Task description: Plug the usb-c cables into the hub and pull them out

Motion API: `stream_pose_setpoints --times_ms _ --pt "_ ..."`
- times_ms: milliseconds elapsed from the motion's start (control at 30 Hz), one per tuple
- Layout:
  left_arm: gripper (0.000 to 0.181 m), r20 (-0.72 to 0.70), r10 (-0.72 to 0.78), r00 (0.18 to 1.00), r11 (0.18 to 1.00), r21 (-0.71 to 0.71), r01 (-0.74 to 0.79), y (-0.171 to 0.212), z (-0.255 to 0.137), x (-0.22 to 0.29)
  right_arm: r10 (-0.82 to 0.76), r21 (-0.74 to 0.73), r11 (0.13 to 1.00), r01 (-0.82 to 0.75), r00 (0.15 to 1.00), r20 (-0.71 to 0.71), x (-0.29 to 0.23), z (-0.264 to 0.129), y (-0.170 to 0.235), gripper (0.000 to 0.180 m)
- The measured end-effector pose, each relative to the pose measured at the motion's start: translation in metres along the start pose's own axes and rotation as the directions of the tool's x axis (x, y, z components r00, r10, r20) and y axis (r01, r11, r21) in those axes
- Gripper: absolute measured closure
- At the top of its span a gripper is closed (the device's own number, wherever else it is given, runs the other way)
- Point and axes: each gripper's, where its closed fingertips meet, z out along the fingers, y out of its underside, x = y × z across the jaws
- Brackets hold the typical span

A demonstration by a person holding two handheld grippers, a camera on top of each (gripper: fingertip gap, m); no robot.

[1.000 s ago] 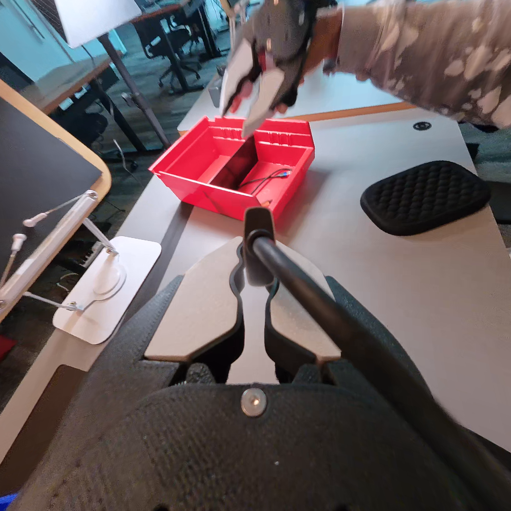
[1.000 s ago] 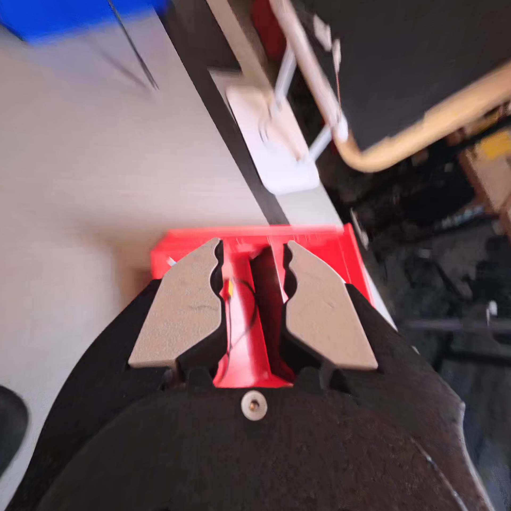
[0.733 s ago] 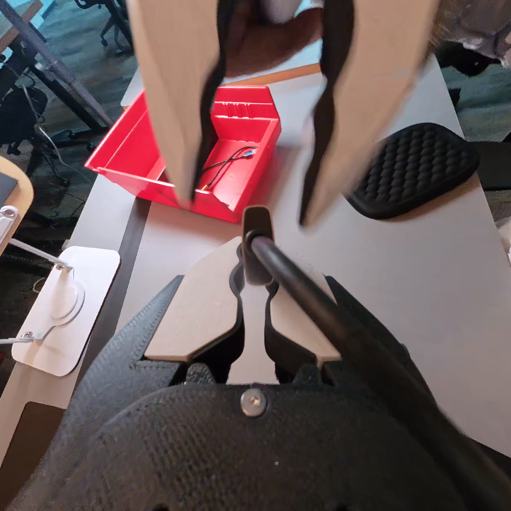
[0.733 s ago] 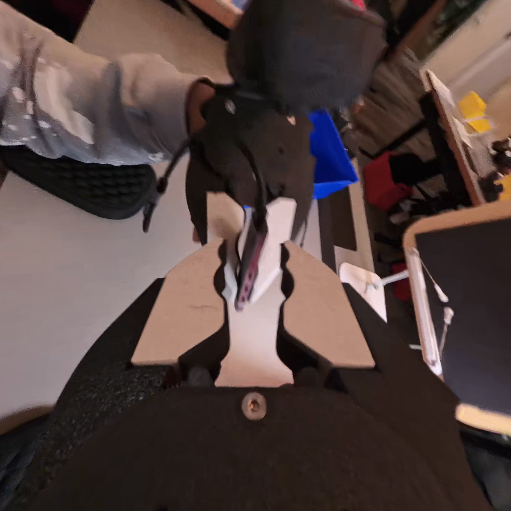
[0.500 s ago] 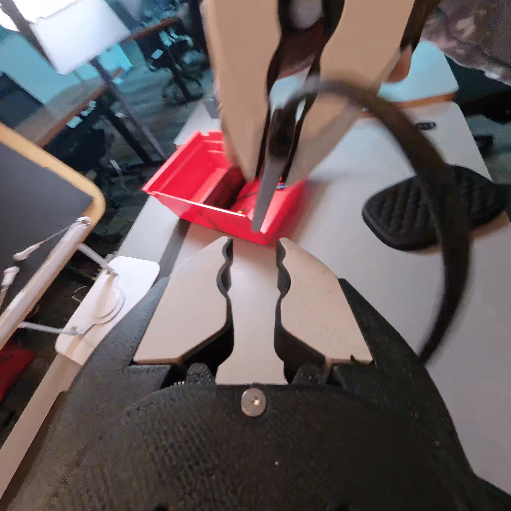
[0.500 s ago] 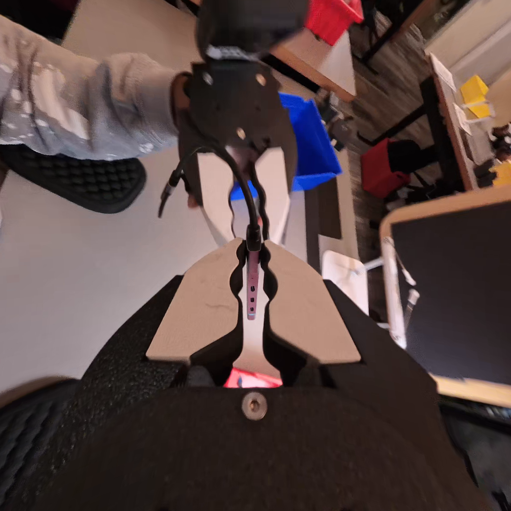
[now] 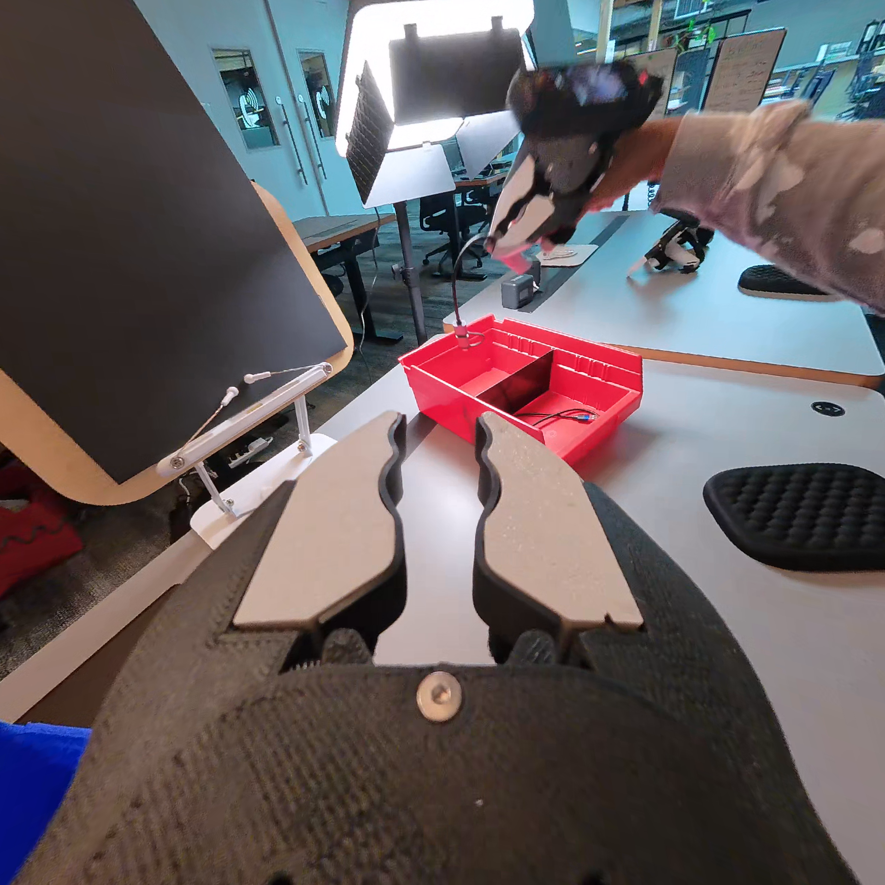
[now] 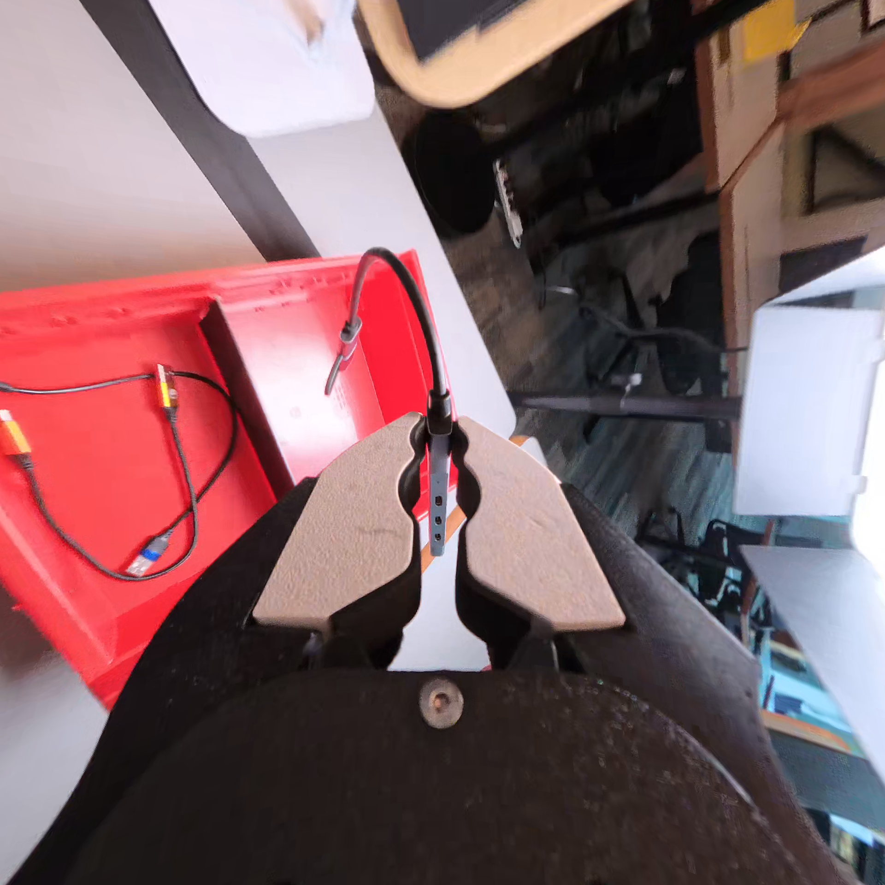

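The hub (image 8: 439,498), a thin grey metal bar with three small ports along its edge, is sitting between the fingers of the right gripper (image 8: 438,433), whose jaws are clamped on it near their tips. Its short black lead (image 8: 411,297) is curving up and over in an arch, and the plug at the end (image 8: 348,342) is hanging above the red bin (image 8: 306,306), over the compartment that has nothing on its floor. In the left wrist view this gripper (image 7: 500,242) is reaching from the right, tilted down toward the far corner of the bin (image 7: 598,357), held at the end of a forearm in a patterned sleeve (image 7: 776,191); the picture is blurred there.

The bin is of glossy red plastic, rectangular, with ribbed walls and a dark divider (image 7: 517,383) across the middle. In the other compartment thin black usb-c cables (image 8: 191,479) are lying in loose loops, with orange (image 8: 14,438), yellow (image 8: 167,390) and blue-silver (image 8: 148,558) connectors.

The left gripper (image 7: 438,424) is hovering low in front of the bin, over the smooth grey table (image 7: 694,646), its jaws standing apart with nothing between them. Its fingers (image 7: 330,527) are flat, pale, grainy plates with wavy inner edges. To the right of the bin a black pad (image 7: 804,515) with a bumpy honeycomb texture is lying on the table.
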Motion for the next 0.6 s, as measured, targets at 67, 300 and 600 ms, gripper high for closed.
stream_pose_setpoints --times_ms 67,300,600 --pt "0.153 0.004 0.002 1.000 1.000 -0.007 -0.002 0.002 0.001 -0.001 0.020 -0.036 0.999 -0.020 1.000 0.011 -0.013 0.036 0.015 0.170" --pt "0.153 0.003 0.009 1.000 0.999 -0.035 -0.009 0.008 0.005 -0.002 0.102 -0.121 0.989 -0.088 0.988 0.115 -0.073 0.131 0.050 0.161" --pt "0.152 0.063 0.005 0.998 0.998 -0.064 0.000 0.016 -0.004 -0.021 0.233 0.075 0.963 -0.258 0.942 0.243 -0.040 0.051 0.022 0.130"
